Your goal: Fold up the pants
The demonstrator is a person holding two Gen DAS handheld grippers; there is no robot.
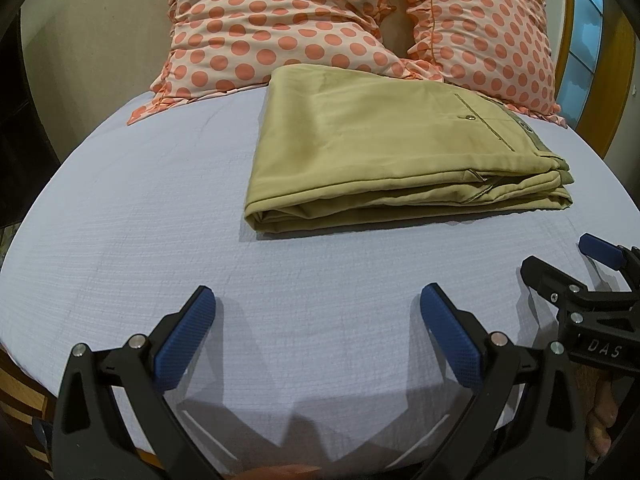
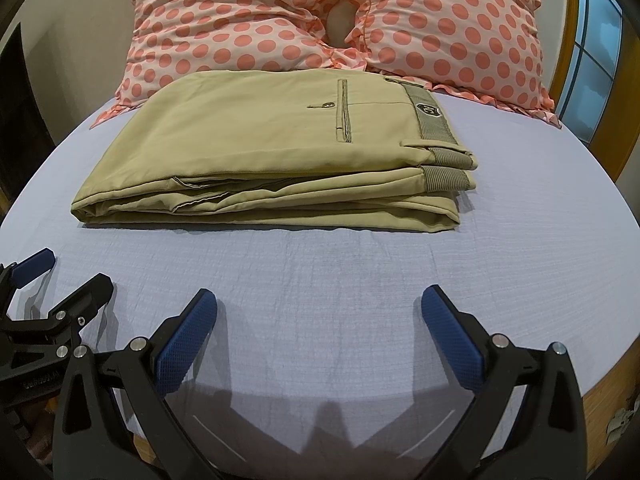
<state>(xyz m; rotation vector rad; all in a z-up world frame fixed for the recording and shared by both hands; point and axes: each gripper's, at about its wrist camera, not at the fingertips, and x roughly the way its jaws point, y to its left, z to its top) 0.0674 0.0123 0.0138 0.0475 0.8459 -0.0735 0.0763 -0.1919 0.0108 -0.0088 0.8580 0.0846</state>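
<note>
The khaki pants (image 1: 384, 148) lie folded in a flat stack on the light blue bed sheet (image 1: 160, 220), back pocket up and waistband to the right. They also show in the right wrist view (image 2: 260, 152). My left gripper (image 1: 318, 300) is open and empty, hovering over the sheet short of the pants' near edge. My right gripper (image 2: 320, 300) is open and empty too, also short of the near edge. Each gripper shows at the side of the other's view: the right one (image 1: 568, 264), the left one (image 2: 72, 272).
Two polka-dot pillows (image 1: 280, 28) (image 2: 448, 24) lean against the wall just behind the pants. A wooden frame with a window (image 2: 596, 52) is at the far right. The bed's wooden edge (image 2: 608, 396) shows at the lower right.
</note>
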